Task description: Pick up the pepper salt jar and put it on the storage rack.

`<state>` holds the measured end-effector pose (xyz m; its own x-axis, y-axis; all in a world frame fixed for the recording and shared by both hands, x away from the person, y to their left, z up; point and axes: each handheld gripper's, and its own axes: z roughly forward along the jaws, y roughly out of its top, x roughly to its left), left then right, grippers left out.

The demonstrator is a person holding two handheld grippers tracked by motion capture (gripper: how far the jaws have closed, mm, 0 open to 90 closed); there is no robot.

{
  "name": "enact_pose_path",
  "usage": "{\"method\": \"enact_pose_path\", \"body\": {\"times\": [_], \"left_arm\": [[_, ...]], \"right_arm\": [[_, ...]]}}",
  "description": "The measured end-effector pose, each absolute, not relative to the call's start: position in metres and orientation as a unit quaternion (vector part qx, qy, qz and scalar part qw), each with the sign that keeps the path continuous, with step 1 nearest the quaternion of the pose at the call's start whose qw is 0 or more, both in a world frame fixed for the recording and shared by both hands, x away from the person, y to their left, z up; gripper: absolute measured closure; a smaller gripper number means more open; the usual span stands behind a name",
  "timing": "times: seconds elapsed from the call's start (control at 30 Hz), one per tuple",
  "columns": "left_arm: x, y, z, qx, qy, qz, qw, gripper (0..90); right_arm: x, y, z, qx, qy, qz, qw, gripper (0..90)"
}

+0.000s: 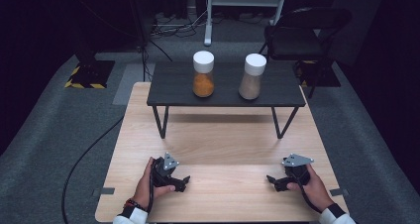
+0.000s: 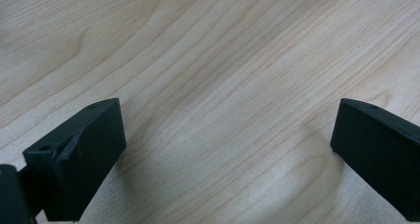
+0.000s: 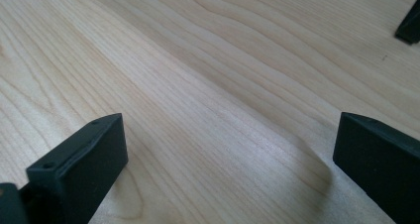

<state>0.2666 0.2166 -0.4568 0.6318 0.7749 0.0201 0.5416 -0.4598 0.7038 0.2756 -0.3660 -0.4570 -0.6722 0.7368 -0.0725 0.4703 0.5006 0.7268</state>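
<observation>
Wooden table [image 1: 218, 144]: left tongs [image 1: 184, 179], right tongs [image 1: 271, 179] both released, resting (jars [image 1: 203, 74] unlabelled, well apart).

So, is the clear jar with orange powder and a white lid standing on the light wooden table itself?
No, the clear jar with orange powder stands on the small black raised shelf, beside the jar of beige powder.

Studio lab (dark drapes, floor cables [image 1: 89, 149], hazard tape [image 1: 85, 78]).

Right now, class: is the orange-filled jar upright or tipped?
Upright. The orange-filled jar stands on the dark shelf, its white lid on top.
</observation>
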Motion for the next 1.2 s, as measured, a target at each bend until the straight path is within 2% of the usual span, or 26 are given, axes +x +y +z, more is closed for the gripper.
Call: {"method": "enact_pose_path", "body": {"times": [0.1,1.2], "left_arm": [[0.2666,0.2161,-0.4566,0.837,0.393,0.172,0.339,0.4],[0.2662,0.216,-0.4567,0.837,0.393,0.173,0.339,0.5]], "right_arm": [[0.2789,-0.3714,-0.4591,0.372,0.838,0.358,0.174,0.0],[0.2795,-0.3716,-0.459,0.371,0.839,0.358,0.174,0.0]]}}
